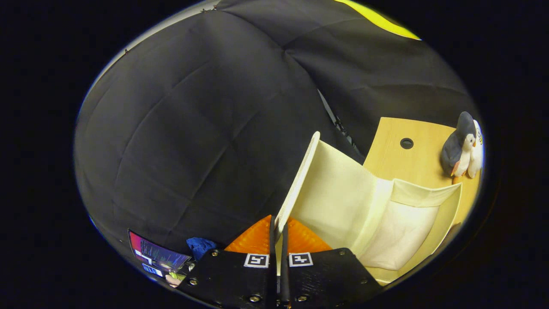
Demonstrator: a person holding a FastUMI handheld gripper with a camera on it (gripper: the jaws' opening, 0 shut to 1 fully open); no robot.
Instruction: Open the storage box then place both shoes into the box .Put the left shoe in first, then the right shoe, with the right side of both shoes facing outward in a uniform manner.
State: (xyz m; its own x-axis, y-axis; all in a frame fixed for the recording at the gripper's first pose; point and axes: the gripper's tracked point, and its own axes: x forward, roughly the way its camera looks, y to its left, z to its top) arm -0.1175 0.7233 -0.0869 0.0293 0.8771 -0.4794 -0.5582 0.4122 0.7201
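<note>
A: Holding the lid (300,180) looks right. Your gripper (278,227) has its fingers nearly closed, one on each face of the lid's lower edge, so the panel is pinched between them.

B: And the box?

A: The box (403,223) sits just right of the lid, cream, with its mouth open toward you. The lid stands swung up and away from that mouth, seen almost edge-on. I'd judge you are still on the opening step.

B: How should you finish it?

A: Carry the lid along its hinge arc rather than pulling straight, and keep the squeeze light, since the panel looks thin and could bend or slip. Let go only once it will stay back by itself, so the mouth stays clear for the left shoe.

B: Where are the shoes?

A: I can't point you to any. Something orange and ribbed (257,238) lies just behind the lid's lower edge; I can't tell what it is.

B: The surroundings?

A: The box rests on a pale wooden table (424,161) with a round hole (406,143) beyond the box. A penguin toy (463,146) stands further right. Black cloth (193,128) hangs behind the lid, and a screen (156,255) sits low to its left.
</note>
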